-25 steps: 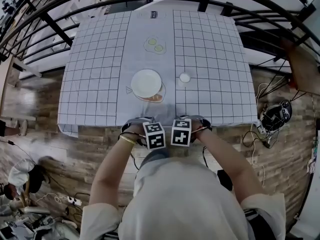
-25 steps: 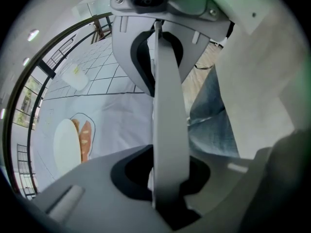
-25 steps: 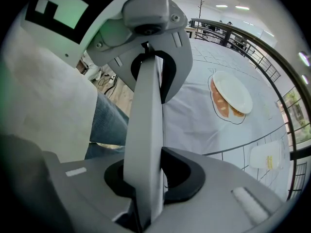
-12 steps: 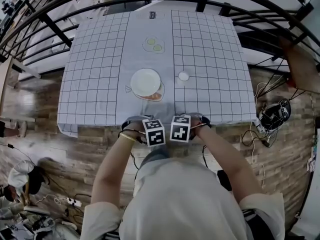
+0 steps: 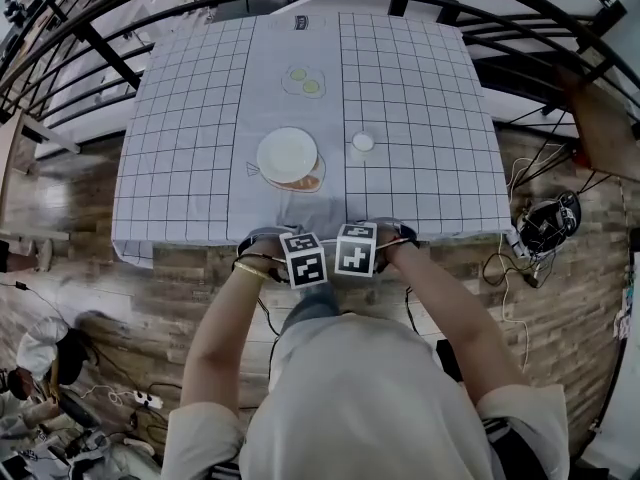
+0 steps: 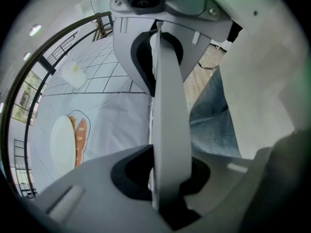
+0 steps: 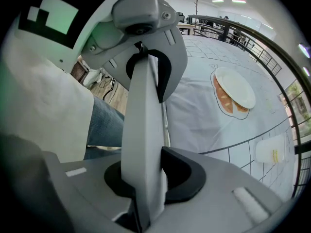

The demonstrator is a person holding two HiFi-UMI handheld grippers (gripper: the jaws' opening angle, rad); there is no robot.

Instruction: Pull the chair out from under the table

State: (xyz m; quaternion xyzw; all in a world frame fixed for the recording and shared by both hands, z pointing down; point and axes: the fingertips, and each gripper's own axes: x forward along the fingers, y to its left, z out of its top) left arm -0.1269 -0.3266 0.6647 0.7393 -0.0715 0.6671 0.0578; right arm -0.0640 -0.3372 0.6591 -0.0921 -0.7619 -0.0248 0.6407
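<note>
Left gripper view shows the chair (image 6: pixel 170 115) only as the top edge of its back: a thin, smooth, pale grey strip, seen edge-on and running straight through the picture. The left gripper (image 6: pixel 167 181) is clenched on that edge, one jaw pressing each face. In the right gripper view the right gripper (image 7: pixel 143 178) grasps the same strip the same way, just beside the first. The back stands at the middle of the near side of the table (image 5: pixel 430 118), just beside the hanging hem of the cloth (image 5: pixel 190 148), between the table and the person's blue jeans (image 7: pixel 104 125). Seat and legs show in no view. In the head view the left cube (image 5: pixel 304 260) and the right cube (image 5: pixel 357 250), almost touching, cover the back where the two grippers hold it. The one cloth hides the whole tabletop; it is pale, plain down the middle and ruled in a black grid on both sides. On the table's plain middle strip sits one white plate (image 5: pixel 285 153), over an orange-brown shape outlined on the cloth. Just right of the plate is one small white dish (image 5: pixel 363 141), and toward the table's far side are two pale green rounds (image 5: pixel 304 80) inside one outline. Around the table lies a wood-plank floor (image 5: pixel 130 298). A black curved railing (image 5: pixel 110 55) runs past the table's far and left sides, and loose cables (image 5: pixel 515 268) lie on the floor to the table's right.
</note>
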